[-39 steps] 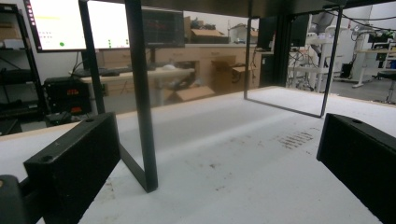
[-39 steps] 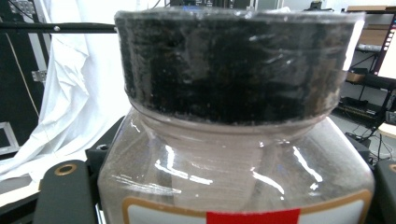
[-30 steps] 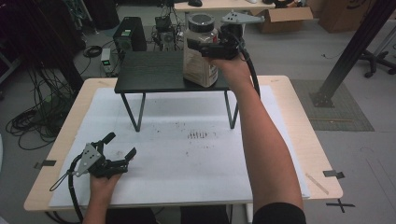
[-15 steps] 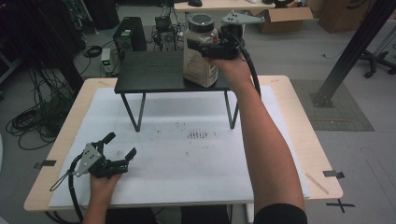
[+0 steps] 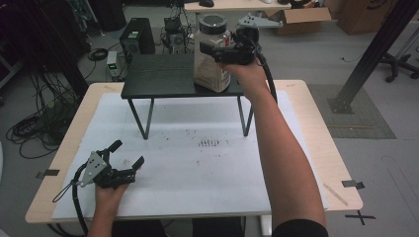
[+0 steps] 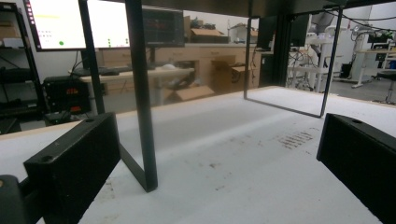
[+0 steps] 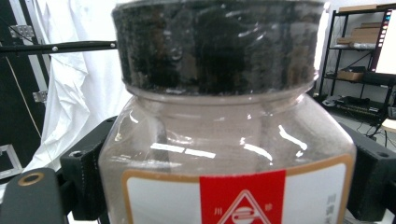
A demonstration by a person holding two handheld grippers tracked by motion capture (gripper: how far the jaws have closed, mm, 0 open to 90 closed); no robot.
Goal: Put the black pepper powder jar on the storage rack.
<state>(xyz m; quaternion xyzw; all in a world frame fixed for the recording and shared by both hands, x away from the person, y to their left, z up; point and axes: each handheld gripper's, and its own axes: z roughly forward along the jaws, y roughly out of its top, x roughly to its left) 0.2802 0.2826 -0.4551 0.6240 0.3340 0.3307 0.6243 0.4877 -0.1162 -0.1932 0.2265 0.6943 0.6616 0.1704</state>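
The right gripper (image 5: 210, 49) has just been opening its jaws, and the jar (image 5: 211, 57) sits between them; I think it is letting go. The jar is clear smooth plastic with a black round lid (image 7: 217, 44) and stands on the little black shelf (image 5: 163, 76). The left gripper (image 5: 127, 154) rests spread wide and empty on the white table (image 5: 207, 187).

High view: overhead, facing 12 o'clock across table (image 5: 306, 148). Left gripper view: near tabletop, facing stand (image 6: 142, 93) legs. Right gripper view: very close on jar (image 7: 224, 154). Shared with high view: stand (image 5: 168, 76), jar (image 5: 211, 54).
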